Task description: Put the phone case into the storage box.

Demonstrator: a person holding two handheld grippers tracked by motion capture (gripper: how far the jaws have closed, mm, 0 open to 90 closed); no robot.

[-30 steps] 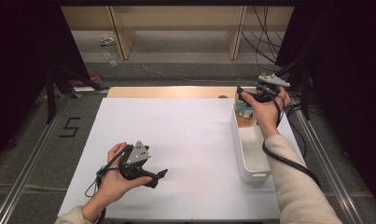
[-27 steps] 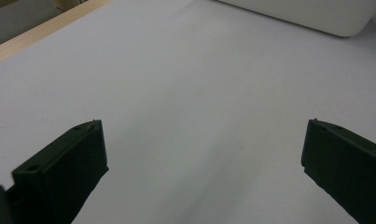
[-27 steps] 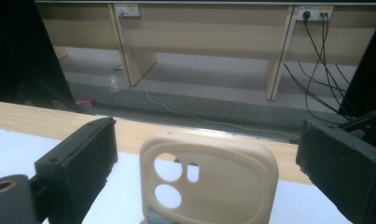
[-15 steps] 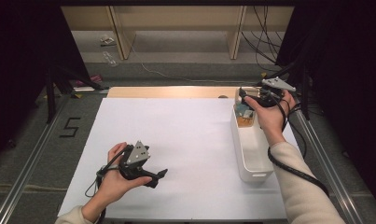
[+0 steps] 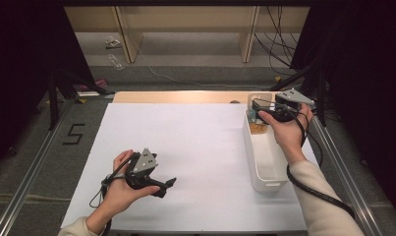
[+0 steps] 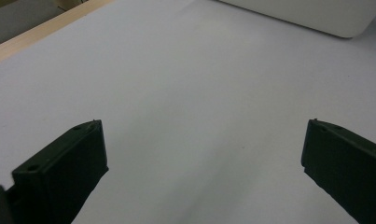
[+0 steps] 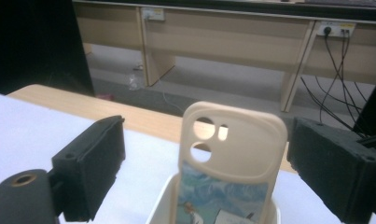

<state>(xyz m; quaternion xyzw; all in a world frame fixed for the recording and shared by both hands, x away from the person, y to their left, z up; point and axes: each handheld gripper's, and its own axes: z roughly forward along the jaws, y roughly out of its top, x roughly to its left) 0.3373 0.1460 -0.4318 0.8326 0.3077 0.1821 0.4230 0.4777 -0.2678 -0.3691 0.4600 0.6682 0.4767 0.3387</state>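
A person works at a white-topped table (image 5: 195, 147) with a two-jaw gripper in each hand. The right gripper (image 5: 257, 105) hangs over the far end of a long white bin (image 5: 264, 169) that lies along the table's right side. In the right gripper view a cream phone case (image 7: 234, 144), with camera cut-outs near its top and a blue picture card behind it, stands upright in that far end of the bin and rises between the two black jaws. The jaws stand wide on either side of the case, with a clear gap to each pad; they have just been closing a little, yet neither presses on it. The left gripper (image 5: 171, 183) rests low over the near left part of the table, in the person's left hand (image 5: 118, 189), pointing right toward the bin. Its jaws are spread wide with bare white tabletop between them, and the bin's rounded near corner (image 6: 316, 16) shows far ahead in the left gripper view
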